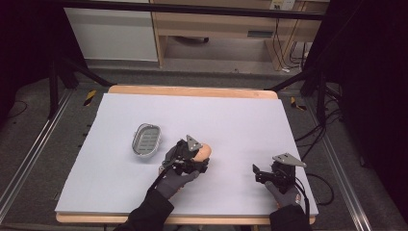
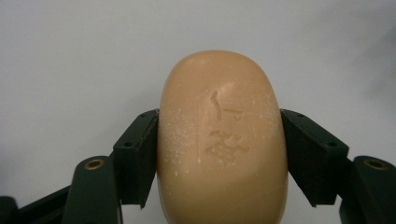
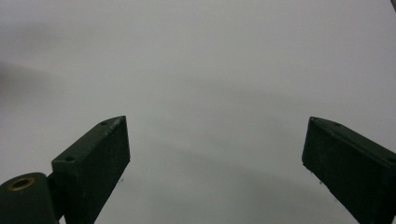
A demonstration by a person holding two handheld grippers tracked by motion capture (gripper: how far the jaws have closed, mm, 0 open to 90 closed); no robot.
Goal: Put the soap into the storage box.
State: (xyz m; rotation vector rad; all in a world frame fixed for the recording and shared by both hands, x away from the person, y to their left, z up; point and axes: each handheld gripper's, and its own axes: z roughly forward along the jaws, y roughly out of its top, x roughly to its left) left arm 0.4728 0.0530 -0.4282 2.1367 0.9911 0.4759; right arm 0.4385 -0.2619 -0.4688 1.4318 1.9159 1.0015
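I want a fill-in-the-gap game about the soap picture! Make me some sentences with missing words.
1. The left claw is shut on a bar of ____.
2. The metal soap dish sits on the table with ____ in it.
3. The right claw has its jaws ____, with nothing between them.
4. In the high view, the soap dish lies to the ____ of the left claw.

Missing words: soap; nothing; open; left
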